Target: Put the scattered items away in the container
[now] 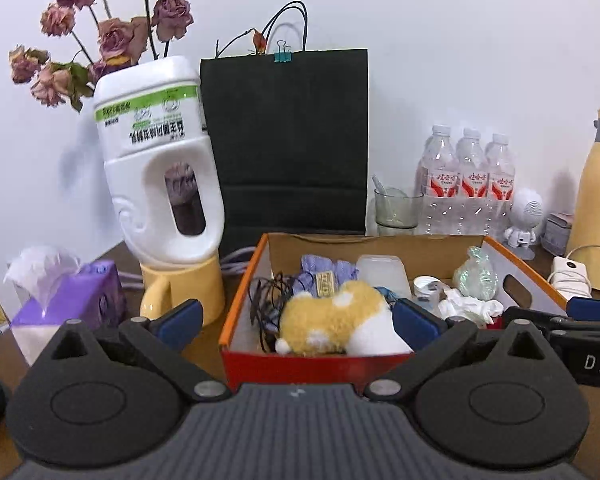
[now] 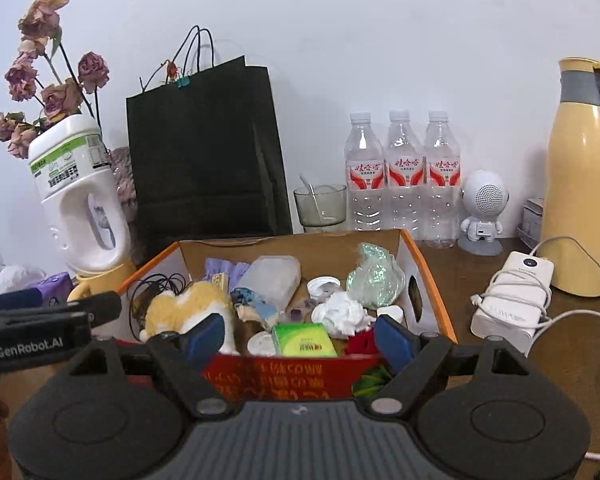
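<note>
A cardboard box (image 1: 244, 280) with an orange rim and red front wall stands right in front of both grippers. In it lie a yellow-and-white plush toy (image 1: 332, 320), a black cable (image 1: 266, 304), a purple cloth (image 1: 324, 268), a translucent tub (image 2: 272, 280), crumpled tissue (image 2: 344, 314), a greenish plastic bag (image 2: 374, 276) and a green pack (image 2: 302, 340). My left gripper (image 1: 296, 320) hovers wide open at the box's near wall, gripping nothing. Beside it, my right gripper (image 2: 300, 340) is open too, its pads (image 2: 394, 340) touching nothing.
Behind the box stand a white jug of dried roses (image 1: 160, 168), a black paper bag (image 1: 288, 140), a glass (image 2: 322, 208), three water bottles (image 2: 404, 176) and a small white robot figure (image 2: 482, 208). A purple tissue box (image 1: 72, 300) sits left; a yellow flask (image 2: 580, 184) and power bank (image 2: 516, 296) sit right.
</note>
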Tool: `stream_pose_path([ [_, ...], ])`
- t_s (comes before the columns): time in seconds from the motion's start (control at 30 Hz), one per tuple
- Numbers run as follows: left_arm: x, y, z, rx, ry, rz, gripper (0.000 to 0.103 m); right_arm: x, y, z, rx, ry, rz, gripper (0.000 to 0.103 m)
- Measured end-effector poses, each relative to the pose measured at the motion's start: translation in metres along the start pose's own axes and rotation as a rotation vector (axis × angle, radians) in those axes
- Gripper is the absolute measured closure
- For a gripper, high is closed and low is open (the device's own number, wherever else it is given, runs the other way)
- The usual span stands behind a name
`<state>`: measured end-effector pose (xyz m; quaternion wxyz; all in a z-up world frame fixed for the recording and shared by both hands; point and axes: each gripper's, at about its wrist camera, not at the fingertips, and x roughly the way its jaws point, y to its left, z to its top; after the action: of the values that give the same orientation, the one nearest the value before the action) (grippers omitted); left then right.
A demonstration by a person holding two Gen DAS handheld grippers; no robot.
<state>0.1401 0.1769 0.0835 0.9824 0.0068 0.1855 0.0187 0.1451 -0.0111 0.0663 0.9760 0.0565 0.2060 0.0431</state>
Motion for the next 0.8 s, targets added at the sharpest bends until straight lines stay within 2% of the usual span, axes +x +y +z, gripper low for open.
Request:
stream_pose_path([
  [0.2,-0.027,0.003,-0.015,-0.028,0.004,-0.011,0.000,-0.025,0.000,-0.020,0.003,0.005,0.003,0.021],
  [0.43,-0.086,0.004,-0.037,-0.029,-0.013,-0.026,0.000,-0.066,0.003,-0.049,0.019,0.037,0.039,0.018],
  [0.67,-0.135,0.005,-0.068,-0.036,0.025,-0.046,0.000,-0.125,0.014,-0.077,-0.021,0.015,0.065,0.017],
  [0.8,-0.155,-0.003,-0.088,0.007,0.056,-0.061,0.000,-0.153,0.016,-0.096,-0.010,0.020,0.065,0.017],
])
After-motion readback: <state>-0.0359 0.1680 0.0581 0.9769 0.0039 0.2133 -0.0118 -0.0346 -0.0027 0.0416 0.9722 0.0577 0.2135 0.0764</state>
